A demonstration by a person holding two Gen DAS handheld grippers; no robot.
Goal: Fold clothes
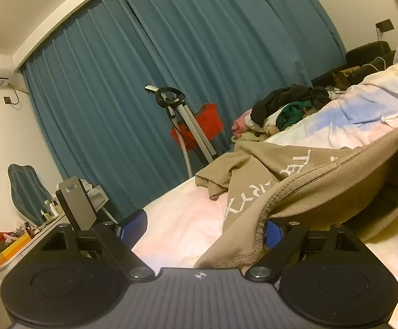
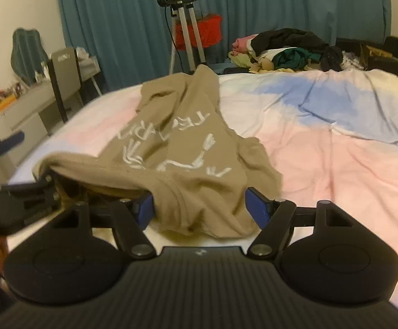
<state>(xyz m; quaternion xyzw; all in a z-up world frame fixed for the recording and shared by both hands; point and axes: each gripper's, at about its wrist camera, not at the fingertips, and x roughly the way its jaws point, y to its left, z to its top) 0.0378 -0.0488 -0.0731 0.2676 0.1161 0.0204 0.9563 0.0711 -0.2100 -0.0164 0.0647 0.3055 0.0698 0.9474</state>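
Observation:
A tan garment with white lettering (image 2: 177,148) lies crumpled on the bed (image 2: 336,164). In the left wrist view its ribbed hem (image 1: 295,192) drapes over the right finger of my left gripper (image 1: 203,231), whose jaws stand wide apart. My right gripper (image 2: 200,208) is open too, and a bunched fold of the garment fills the gap between its blue pads (image 2: 256,208). The left gripper also shows at the left of the right wrist view (image 2: 20,192), under the lifted hem.
A pile of mixed clothes (image 2: 286,49) lies at the far side of the bed. A garment steamer with a red base (image 2: 190,30) stands before the teal curtain (image 1: 144,68). A desk with clutter and a chair (image 2: 61,76) is on the left.

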